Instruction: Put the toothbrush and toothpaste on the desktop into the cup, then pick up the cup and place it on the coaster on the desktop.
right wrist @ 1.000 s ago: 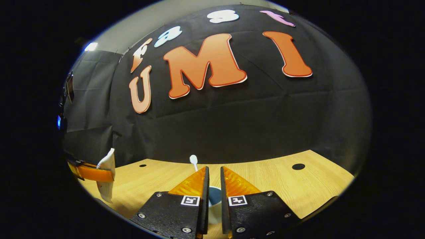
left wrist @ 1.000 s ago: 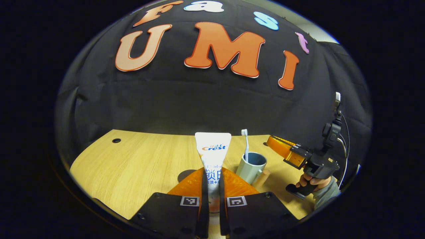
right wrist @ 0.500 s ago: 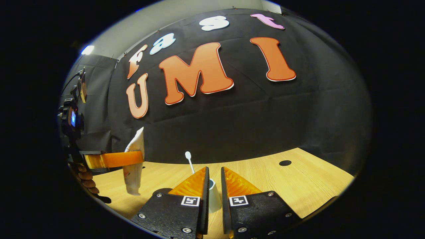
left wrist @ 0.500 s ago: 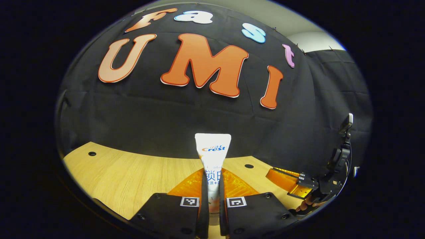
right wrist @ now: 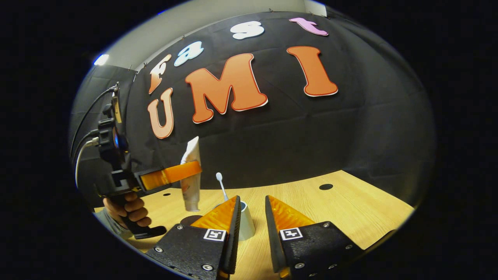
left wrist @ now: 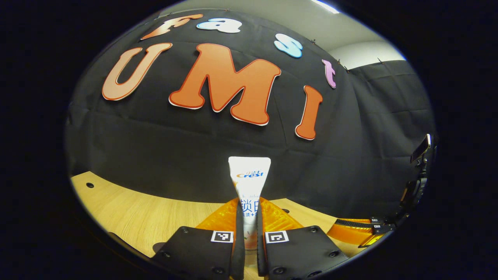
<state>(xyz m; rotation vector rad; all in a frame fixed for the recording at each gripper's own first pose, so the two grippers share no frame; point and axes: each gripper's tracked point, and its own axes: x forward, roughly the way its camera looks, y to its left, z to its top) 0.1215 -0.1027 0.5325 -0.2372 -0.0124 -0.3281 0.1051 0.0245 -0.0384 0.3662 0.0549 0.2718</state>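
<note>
Risks first. Left gripper (left wrist: 248,243) has its jaws clamped on the toothpaste (left wrist: 249,182), grip low on the tube, so the long upper part stands free above the jaws. In my judgement the soft tube can flex or slide in that pinch, and then the lower end arrives off-line. In the right gripper view the tube (right wrist: 191,179) hangs upright in the air, cap end down, above the counter (right wrist: 350,210) and just left of the cup (right wrist: 246,223). It is not over the mouth yet. If it comes down early it likely hits the rim and tips the cup. The toothbrush (right wrist: 221,186) already stands in the cup, leaning left toward the incoming tube, so the tube may knock it or jam against it. Right gripper (right wrist: 251,217) has its jaws slightly apart and holds nothing; the cup sits between and just beyond the tips. Whether a finger touches the cup wall, cannot tell. If that hand drifts it could nudge the cup. A hand (right wrist: 128,208) holds the left gripper's grip near the counter's left edge.

Looks: the toothpaste is a white flat-ended tube with printed text, an orange patch near the bottom. The cup is pale outside, blue inside. A dark round coaster (right wrist: 190,220) lies flat just left of the cup, under the hanging tube.
</note>
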